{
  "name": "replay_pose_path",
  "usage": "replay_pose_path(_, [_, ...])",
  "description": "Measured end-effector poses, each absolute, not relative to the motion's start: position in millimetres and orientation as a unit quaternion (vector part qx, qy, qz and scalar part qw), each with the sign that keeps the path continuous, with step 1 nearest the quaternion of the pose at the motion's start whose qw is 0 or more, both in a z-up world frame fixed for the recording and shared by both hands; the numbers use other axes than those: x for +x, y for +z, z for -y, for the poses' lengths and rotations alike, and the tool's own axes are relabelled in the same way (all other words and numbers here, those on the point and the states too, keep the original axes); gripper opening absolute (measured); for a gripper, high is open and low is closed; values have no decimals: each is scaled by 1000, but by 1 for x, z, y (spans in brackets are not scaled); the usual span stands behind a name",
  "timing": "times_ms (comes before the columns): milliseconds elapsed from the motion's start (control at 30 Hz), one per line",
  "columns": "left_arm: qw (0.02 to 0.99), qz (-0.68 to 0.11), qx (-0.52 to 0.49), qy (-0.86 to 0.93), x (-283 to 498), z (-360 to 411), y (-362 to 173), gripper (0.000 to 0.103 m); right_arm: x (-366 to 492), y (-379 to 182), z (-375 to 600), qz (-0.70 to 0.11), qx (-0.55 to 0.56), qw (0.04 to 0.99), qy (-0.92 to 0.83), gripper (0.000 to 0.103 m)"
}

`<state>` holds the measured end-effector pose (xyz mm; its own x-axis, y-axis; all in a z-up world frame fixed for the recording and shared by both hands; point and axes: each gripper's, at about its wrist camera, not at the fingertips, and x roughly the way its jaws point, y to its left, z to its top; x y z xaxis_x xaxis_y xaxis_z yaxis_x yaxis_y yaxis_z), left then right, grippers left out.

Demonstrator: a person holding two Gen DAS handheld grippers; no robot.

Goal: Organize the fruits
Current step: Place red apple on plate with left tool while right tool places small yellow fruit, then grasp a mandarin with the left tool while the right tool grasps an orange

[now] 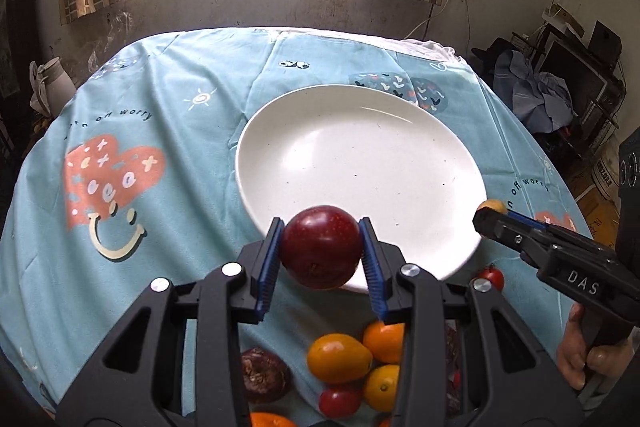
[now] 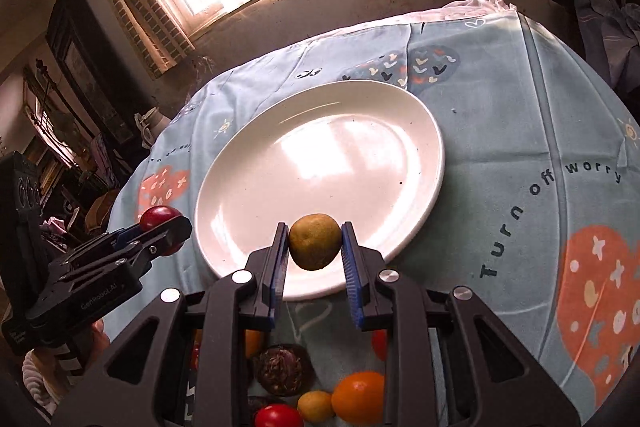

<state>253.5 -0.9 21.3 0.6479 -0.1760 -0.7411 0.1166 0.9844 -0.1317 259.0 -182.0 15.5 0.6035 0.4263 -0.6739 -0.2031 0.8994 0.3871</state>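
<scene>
My left gripper [image 1: 320, 247] is shut on a dark red plum [image 1: 320, 245] and holds it above the near rim of the empty white plate [image 1: 360, 155]. My right gripper [image 2: 314, 247] is shut on a small yellow-green fruit [image 2: 315, 241], also over the near rim of the plate [image 2: 320, 163]. In the left wrist view the right gripper [image 1: 494, 213] comes in from the right with the yellow fruit [image 1: 493, 205] at its tip. In the right wrist view the left gripper [image 2: 160, 231] shows at the left with the plum [image 2: 158, 217].
Loose fruits lie on the blue tablecloth [image 1: 160, 107] near me: oranges [image 1: 384, 341], a yellow mango-like fruit [image 1: 338, 357], cherry tomatoes [image 1: 340, 401], a dark wrinkled fruit [image 1: 264, 373]. They also show in the right wrist view [image 2: 358, 395]. Clutter stands beyond the table's right edge.
</scene>
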Motion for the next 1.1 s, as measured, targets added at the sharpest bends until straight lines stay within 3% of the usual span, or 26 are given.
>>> replay_pose_path(133, [899,-429,-37,-80,268,4,1,39,272,4,177,-417,119,884,172,32])
replay_pose_path(200, [900,-429,-31,-74,268,5,-2,52,272,3,177,-414,109,887,172,35])
replay_pose_path(233, [902,-424,-29,-72,267,5,-1,61,272,3,179,-410,108,890,167,58])
replay_pose_path(267, [904,-421,-28,-71,264,3,0,61,269,5,182,-397,111,896,162,63])
replay_pose_path(467, [918,-389,-44,-59,235,-23,22,62,240,29,198,-356,136,908,172,63])
replay_pose_path(533, [925,-374,-52,-41,216,-37,28,68,221,38,203,-340,136,914,173,63])
replay_pose_path(733, [927,-370,-55,-10,147,-71,9,72,169,40,218,-319,136,925,154,73])
replay_pose_path(833, [924,-380,-37,-17,119,-69,-7,72,153,31,229,-326,171,917,157,81])
replay_pose_path(1100, [922,-382,31,-50,103,-35,-20,79,145,23,229,-339,181,910,155,82])
